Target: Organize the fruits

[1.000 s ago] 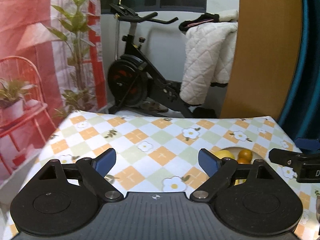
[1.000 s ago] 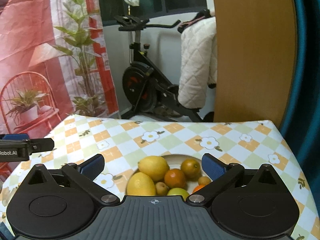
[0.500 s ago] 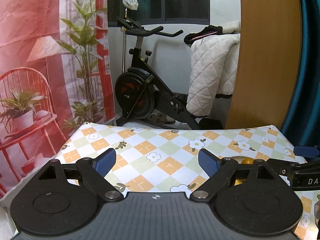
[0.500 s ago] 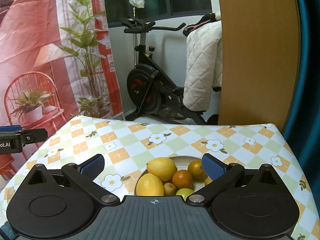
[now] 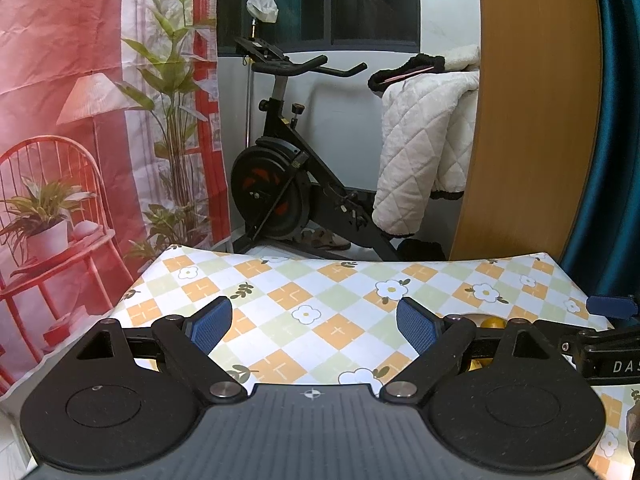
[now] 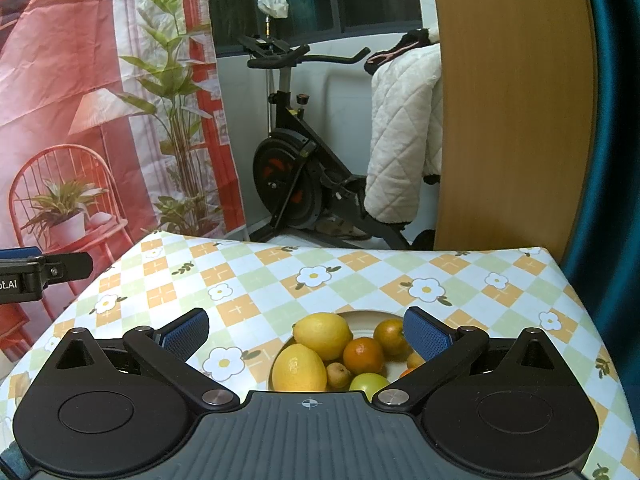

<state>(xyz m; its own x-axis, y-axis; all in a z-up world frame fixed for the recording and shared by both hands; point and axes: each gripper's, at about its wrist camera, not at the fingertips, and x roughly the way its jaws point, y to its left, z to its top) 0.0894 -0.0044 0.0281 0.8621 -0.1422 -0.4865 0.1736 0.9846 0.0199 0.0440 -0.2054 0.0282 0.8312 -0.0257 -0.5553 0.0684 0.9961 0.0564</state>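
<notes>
A pale bowl (image 6: 362,315) sits on the checked tablecloth and holds two lemons (image 6: 322,335), some oranges (image 6: 363,355), a green fruit (image 6: 369,382) and a small brownish fruit (image 6: 338,374). My right gripper (image 6: 306,332) hovers just in front of the bowl, open, with the fruit seen between its blue pads and nothing gripped. My left gripper (image 5: 314,324) stands open over bare cloth to the left of the bowl. In the left wrist view only an orange (image 5: 493,322) peeks past the right finger, and the right gripper's finger (image 5: 610,306) shows at the right edge.
The table (image 6: 280,280) carries a floral checked cloth and ends at a far edge. Beyond it stand an exercise bike (image 6: 298,184), a quilted white blanket (image 6: 404,140), a wooden panel (image 6: 512,120), a teal curtain (image 6: 616,160) and a red printed backdrop (image 6: 80,100).
Both views have tilted upward a little, so the table and bowl sit lower in each picture. Both grippers stay open and empty.
</notes>
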